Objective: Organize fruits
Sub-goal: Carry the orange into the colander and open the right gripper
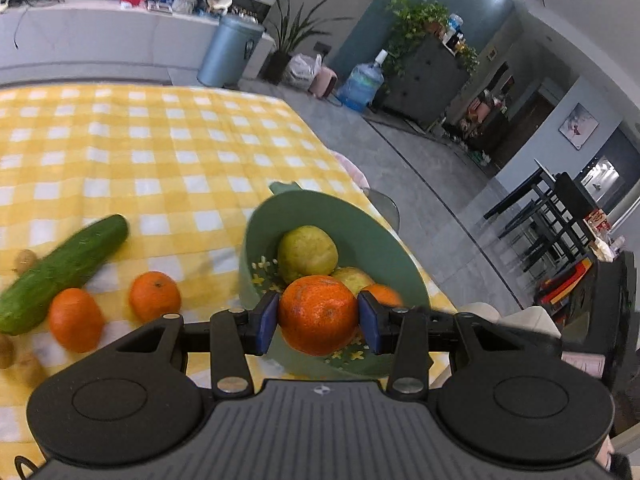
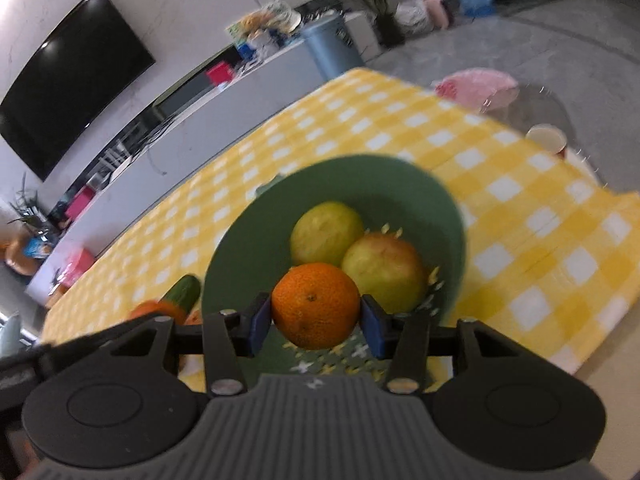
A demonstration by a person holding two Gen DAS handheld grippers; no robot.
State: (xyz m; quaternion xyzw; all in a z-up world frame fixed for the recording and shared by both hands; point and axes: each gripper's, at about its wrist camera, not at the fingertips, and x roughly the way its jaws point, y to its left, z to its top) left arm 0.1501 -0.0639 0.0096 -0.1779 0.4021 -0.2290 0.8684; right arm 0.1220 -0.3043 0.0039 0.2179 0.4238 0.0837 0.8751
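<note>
Oranges at the green bowl

Left gripper point(image 1: 319, 322) is clamped on the first orange point(image 1: 318, 312), both blue pads pressed to its sides, just over the near rim of the green bowl point(image 1: 360, 216). A cucumber point(image 1: 60, 270) lies at nine o'clock from the bowl on the checked cloth point(image 1: 160, 140), with two loose oranges point(image 1: 155, 297) at eight o'clock. Right gripper point(image 2: 316, 320) has the second orange point(image 2: 316, 306) between its pads, over the bowl; whether they press on it I cannot tell. Two yellow-green fruits point(image 2: 326, 232) sit in the bowl at twelve and one o'clock from that orange
</note>
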